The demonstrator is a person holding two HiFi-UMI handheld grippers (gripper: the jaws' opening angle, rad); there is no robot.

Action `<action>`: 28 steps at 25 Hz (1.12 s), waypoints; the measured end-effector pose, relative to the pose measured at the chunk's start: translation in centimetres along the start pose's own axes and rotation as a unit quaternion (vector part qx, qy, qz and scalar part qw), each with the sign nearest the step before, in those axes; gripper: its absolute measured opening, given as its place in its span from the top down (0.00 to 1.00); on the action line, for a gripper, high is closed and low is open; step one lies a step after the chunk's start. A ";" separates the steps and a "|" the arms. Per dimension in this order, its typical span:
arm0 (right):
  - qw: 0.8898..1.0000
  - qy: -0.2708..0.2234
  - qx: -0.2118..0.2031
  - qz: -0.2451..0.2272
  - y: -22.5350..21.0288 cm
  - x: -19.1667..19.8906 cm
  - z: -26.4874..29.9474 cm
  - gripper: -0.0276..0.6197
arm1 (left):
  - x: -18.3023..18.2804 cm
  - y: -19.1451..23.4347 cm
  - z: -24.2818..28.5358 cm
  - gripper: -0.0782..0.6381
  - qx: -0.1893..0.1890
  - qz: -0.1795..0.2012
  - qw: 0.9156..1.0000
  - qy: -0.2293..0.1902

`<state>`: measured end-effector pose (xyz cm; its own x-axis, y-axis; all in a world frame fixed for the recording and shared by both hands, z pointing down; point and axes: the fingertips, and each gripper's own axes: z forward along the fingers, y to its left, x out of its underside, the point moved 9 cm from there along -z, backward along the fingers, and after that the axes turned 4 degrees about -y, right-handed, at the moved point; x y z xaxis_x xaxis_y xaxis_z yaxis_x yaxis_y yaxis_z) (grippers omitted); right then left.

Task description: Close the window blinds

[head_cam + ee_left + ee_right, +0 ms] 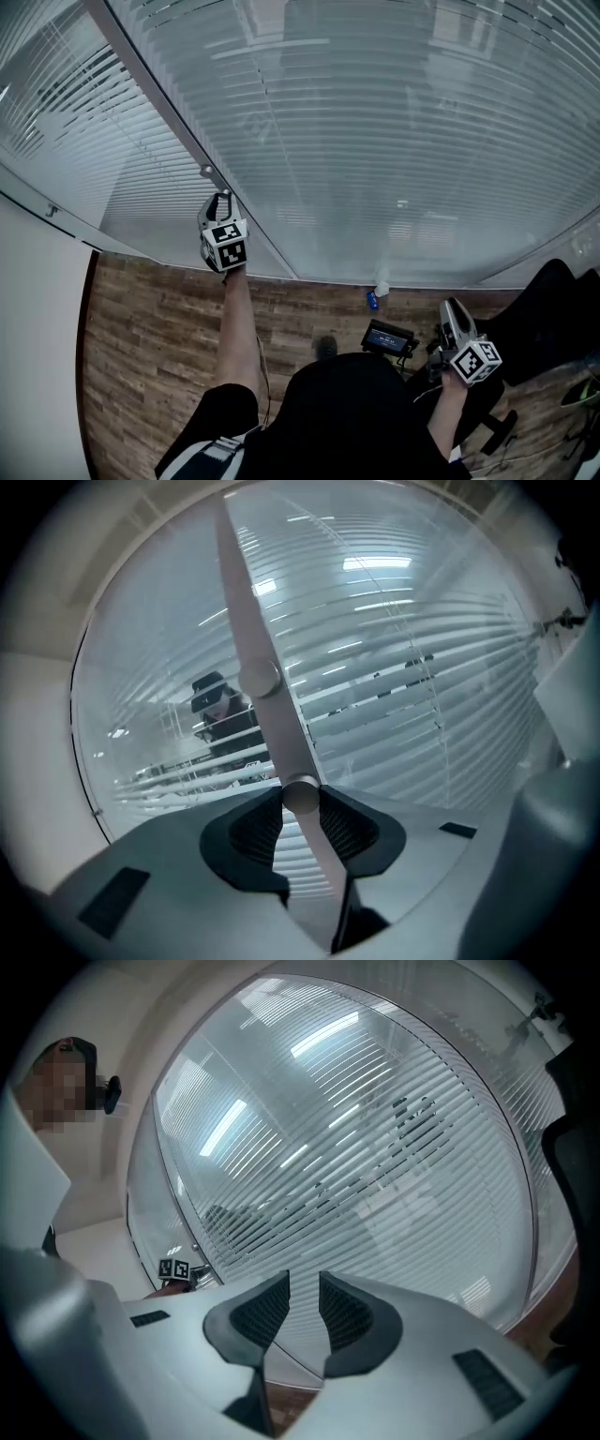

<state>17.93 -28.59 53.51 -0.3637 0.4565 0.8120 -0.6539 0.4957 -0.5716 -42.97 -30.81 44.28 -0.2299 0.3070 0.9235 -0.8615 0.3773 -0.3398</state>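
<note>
Pinching a round knob on the window frame beside the blinds, the left gripper reaches up; the right gripper (held low, well apart) hangs with jaws spread, empty.

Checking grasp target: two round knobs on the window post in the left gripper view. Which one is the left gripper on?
The lower knob: the left gripper is clamped on it. The upper knob sits free, farther up the same post.

Two grippers, two blinds, two round knobs, one frame post.
</note>
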 end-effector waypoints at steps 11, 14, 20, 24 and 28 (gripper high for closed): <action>1.000 -0.001 -0.003 0.000 0.1 0.2 -0.2 0.80 | 1.0 0.2 -0.8 0.68 0.040 -0.160 0.986 -0.023; 1.000 0.000 -0.001 0.000 0.0 0.2 -0.3 0.80 | 1.1 1.1 -1.1 0.68 0.048 -0.260 0.963 -0.047; 1.000 -0.002 0.003 0.001 0.0 0.4 -0.6 0.80 | 0.5 1.3 -0.7 0.70 0.047 -0.252 0.966 -0.039; 1.000 -0.002 0.003 0.001 0.0 0.4 -0.5 0.80 | 0.0 0.4 -0.7 0.70 0.021 -0.098 0.995 -0.023; 1.000 0.001 0.001 -0.001 0.1 0.4 -0.4 0.80 | 0.1 -0.4 -0.4 0.70 -0.006 0.036 0.999 -0.017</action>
<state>18.00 -28.05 53.72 -0.3615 0.4574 0.8125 -0.6559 0.4946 -0.5702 -42.43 -30.55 44.46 -0.3058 0.3040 0.9023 -0.8372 0.3653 -0.4069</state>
